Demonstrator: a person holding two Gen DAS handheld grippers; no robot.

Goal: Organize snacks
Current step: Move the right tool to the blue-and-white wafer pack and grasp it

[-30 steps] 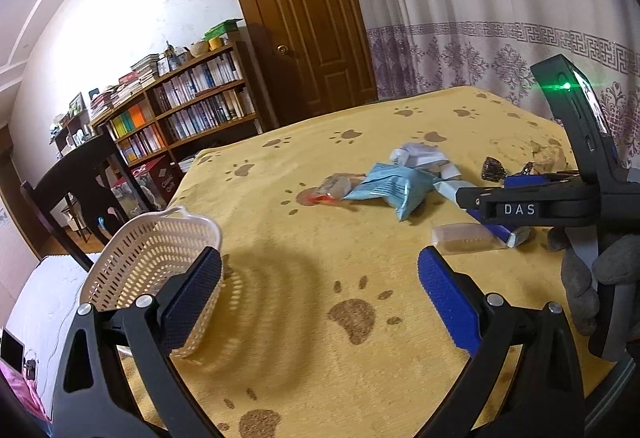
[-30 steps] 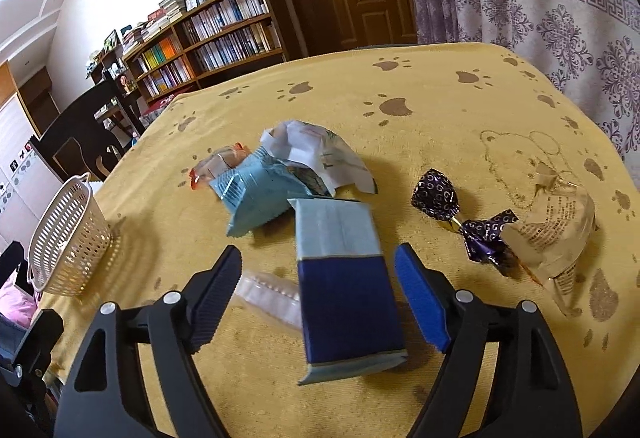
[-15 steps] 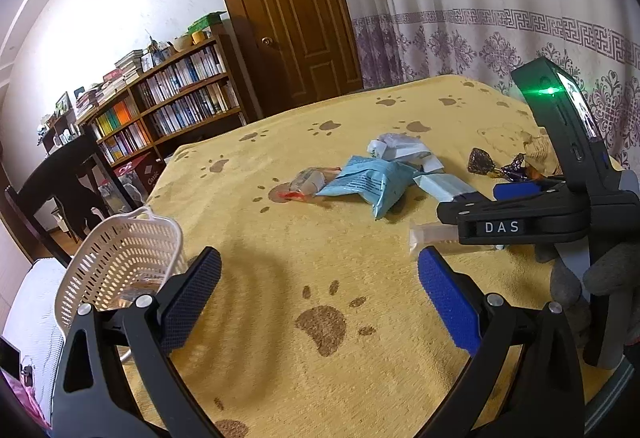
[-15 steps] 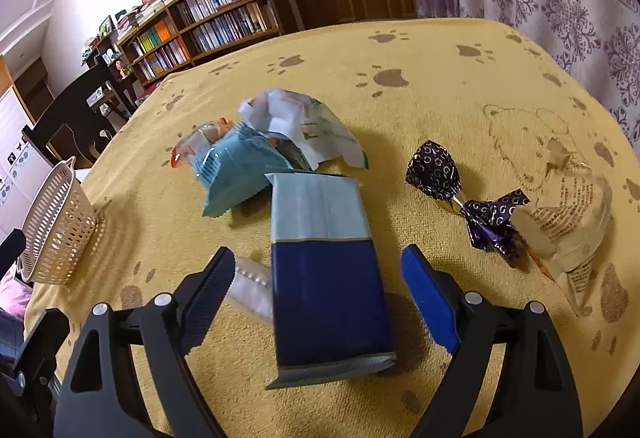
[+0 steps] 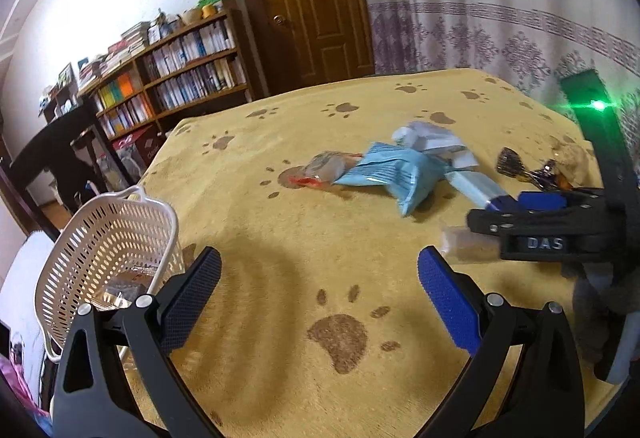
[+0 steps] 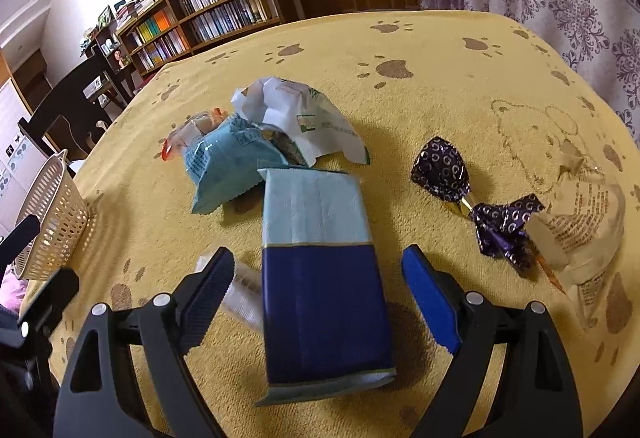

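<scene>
- Table (image 6: pixel 440 50) under yellow paw-print cloth; bookshelf (image 6: pixel 208 10) upper left.
- Right gripper (image 6: pixel 320 278): jaws spread, straddling navy-and-pale-blue packet (image 6: pixel 320 278), lower centre, not touching it.
- Left gripper (image 5: pixel 320 286): jaws spread, empty.
- White basket (image 5: pixel 108 250) lower left; remaining snacks mid-frame.

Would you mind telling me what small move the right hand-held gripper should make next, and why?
Probably ease the right hand-held gripper down and close on the blue packet. Its open fingers already straddle the packet, which lies flat on the yellow cloth, and nothing is held yet. The white basket waits at the left, beside the idle, open left hand-held gripper.
</scene>
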